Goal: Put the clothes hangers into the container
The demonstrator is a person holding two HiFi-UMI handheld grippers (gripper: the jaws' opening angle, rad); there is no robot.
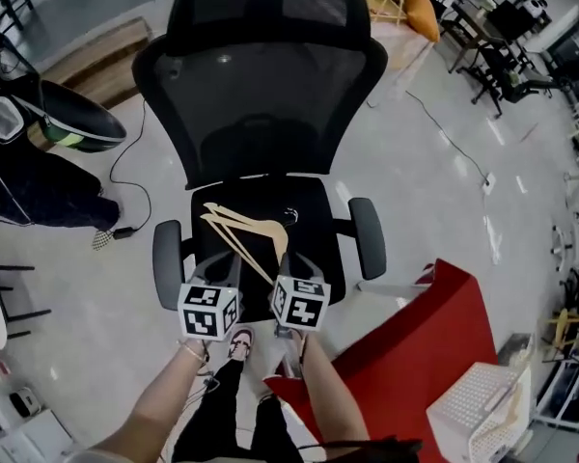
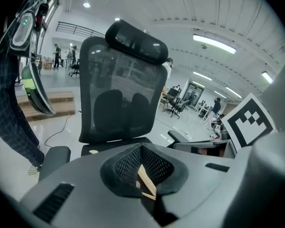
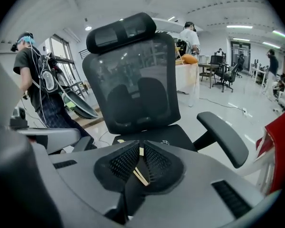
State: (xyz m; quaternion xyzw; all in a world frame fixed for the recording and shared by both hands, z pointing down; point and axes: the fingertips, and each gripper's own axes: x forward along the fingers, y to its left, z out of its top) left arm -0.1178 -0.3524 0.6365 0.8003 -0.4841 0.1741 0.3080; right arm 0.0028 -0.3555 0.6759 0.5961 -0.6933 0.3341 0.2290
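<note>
Pale wooden clothes hangers (image 1: 239, 224) lie over the black seat of an office chair (image 1: 261, 75), one arm slanting down toward me. My left gripper (image 1: 222, 264) and right gripper (image 1: 288, 258) are at the seat's front edge, marker cubes toward me. In the left gripper view the left gripper (image 2: 141, 149) has its jaws closed on a wooden hanger strip (image 2: 147, 182). In the right gripper view the right gripper (image 3: 141, 147) is likewise shut on a thin wooden hanger strip (image 3: 141, 176). A white slatted container (image 1: 479, 409) stands at the lower right on a red surface (image 1: 415, 350).
The chair's armrests (image 1: 369, 237) flank the seat. A person (image 1: 34, 186) stands at the left, seen too in the right gripper view as the person (image 3: 35, 80). A cable (image 1: 125, 177) trails on the floor. Desks and chairs (image 1: 497, 46) stand far right.
</note>
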